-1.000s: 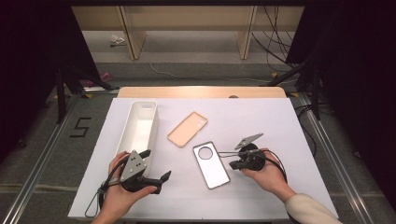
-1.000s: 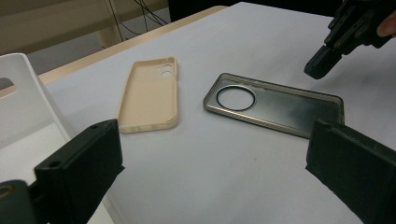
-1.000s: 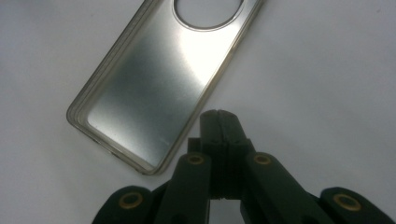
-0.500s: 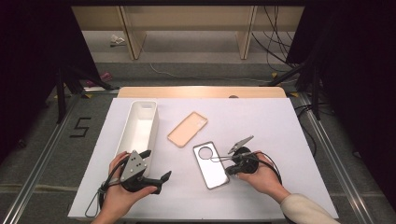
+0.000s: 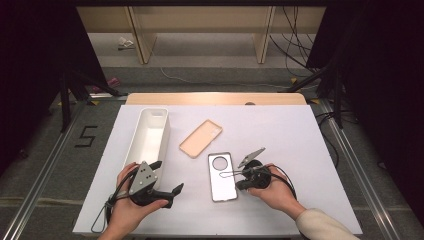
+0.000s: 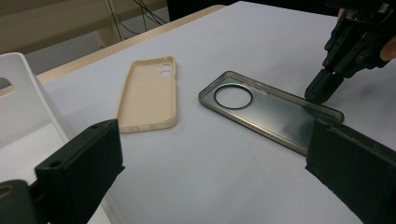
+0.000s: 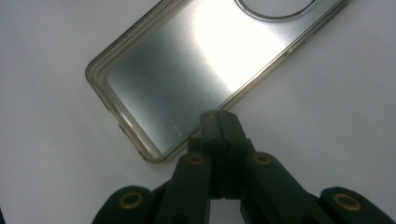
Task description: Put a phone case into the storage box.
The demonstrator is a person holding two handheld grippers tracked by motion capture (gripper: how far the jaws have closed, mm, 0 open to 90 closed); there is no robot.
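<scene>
Moving leftward since a second earlier, the right gripper (image 5: 239, 178) had come from clear table to the edge of the clear phone case (image 5: 222, 176). Its jaws were pressed together, tips resting against the case's long right rim near the bottom corner. The right gripper view showed this contact up close, with the jaws closed and nothing between them, a detail too small to make out from the high view. The left gripper (image 5: 167, 176) had stayed at the front left of the white table (image 5: 300, 150), its jaws spread wide and empty; its own view looked across at the clear case, which lay flat near the table's front centre. Beyond it lay a beige phone case (image 5: 201, 138), just apart, and a white tray (image 5: 148, 137) at the left. Nothing blocked the case.
</scene>
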